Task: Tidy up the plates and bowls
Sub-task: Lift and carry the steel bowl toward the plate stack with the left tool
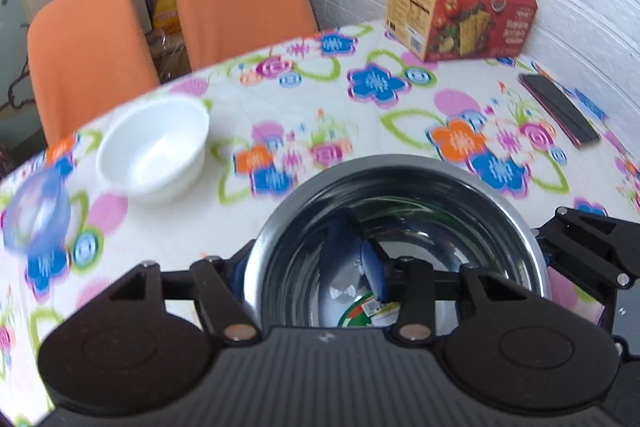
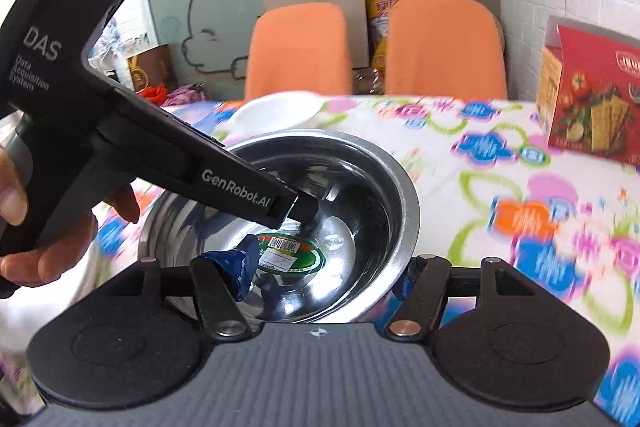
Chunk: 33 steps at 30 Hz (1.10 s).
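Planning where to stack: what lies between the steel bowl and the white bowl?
Only bare flowered tablecloth between steel bowl and white bowl, in the left wrist view.

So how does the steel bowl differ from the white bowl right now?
The steel bowl is shiny metal and wider, with a green label inside; the white bowl is matte, smaller and looks empty. Both grippers work at the steel bowl's rim, while the white bowl sits untouched farther back. Both are upright on the floral tablecloth.
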Available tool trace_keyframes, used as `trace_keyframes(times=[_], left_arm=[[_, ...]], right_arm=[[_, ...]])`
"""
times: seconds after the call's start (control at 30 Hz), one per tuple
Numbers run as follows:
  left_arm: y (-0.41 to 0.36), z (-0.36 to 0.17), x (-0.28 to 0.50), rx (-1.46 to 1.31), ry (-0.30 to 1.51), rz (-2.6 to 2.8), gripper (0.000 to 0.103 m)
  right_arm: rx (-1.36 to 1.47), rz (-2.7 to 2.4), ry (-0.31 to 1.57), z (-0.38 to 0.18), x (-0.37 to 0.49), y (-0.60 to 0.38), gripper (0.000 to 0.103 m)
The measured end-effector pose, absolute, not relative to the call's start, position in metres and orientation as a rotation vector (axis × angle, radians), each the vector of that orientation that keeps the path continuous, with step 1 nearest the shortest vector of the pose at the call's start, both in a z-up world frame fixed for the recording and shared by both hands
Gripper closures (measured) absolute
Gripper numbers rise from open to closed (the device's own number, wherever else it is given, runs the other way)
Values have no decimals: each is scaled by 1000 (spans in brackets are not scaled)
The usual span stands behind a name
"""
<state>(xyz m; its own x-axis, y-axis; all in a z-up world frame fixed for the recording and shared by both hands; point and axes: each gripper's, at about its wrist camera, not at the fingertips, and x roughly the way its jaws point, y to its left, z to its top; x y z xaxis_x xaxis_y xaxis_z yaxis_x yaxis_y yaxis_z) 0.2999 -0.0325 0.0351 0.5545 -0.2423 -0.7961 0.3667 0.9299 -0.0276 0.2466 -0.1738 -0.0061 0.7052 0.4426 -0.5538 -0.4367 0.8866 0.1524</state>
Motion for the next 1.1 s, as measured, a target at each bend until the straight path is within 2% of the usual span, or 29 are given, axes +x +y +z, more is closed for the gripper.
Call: trace_keyframes(times=[0.4, 1.0, 1.1], left_arm=[[-9, 3, 226, 78, 958, -375, 60], [-2, -11, 244, 72, 966, -358, 58], [3, -9, 245, 65, 948, -331, 39]], right_arm=[[42, 495, 657, -25, 189, -161, 51], [111, 525, 709, -41, 209, -162, 51], [172, 514, 703, -37, 209, -174, 52]])
